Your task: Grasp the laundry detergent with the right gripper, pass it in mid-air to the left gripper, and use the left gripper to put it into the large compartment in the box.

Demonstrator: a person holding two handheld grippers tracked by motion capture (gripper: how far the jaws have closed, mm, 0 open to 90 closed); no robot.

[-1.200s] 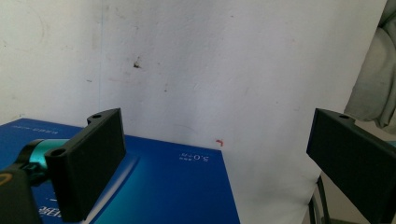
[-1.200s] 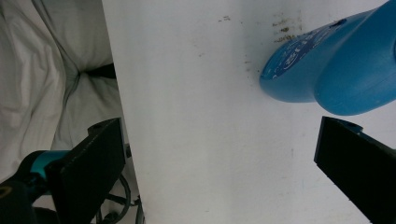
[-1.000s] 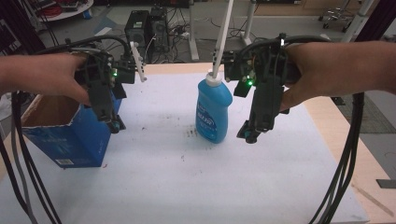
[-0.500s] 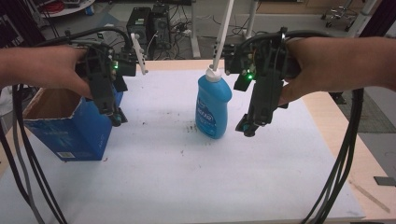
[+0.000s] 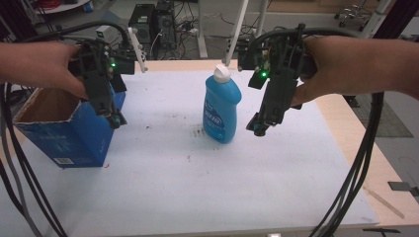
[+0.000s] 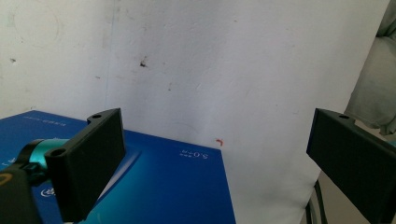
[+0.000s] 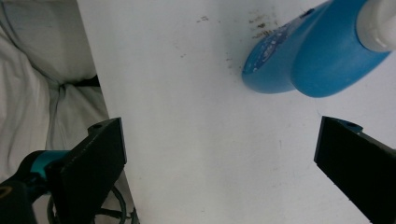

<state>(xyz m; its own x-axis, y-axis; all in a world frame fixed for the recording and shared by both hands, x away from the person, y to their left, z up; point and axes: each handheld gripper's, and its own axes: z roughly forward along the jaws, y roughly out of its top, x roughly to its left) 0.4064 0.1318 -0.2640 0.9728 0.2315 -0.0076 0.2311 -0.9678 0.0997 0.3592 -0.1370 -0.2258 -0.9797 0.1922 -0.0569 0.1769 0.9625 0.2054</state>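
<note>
White table point(image 5: 163, 197), matte w/ dark specks, carries everything. Open blue cardboard box point(image 5: 64, 128) sits near-left, brown inside, glossy printed sides. Blue plastic bottle point(image 5: 221, 106), curved glossy body w/ white cap, stands upright at centre. Vs 1 s ago the right gripper point(image 5: 257, 127) has closed in, now just right of the bottle, not touching, jaws wide apart; prob lining up a grasp. Left gripper point(image 5: 114, 120) has drifted over the box's right edge, jaws apart too, holding nothing.
</note>
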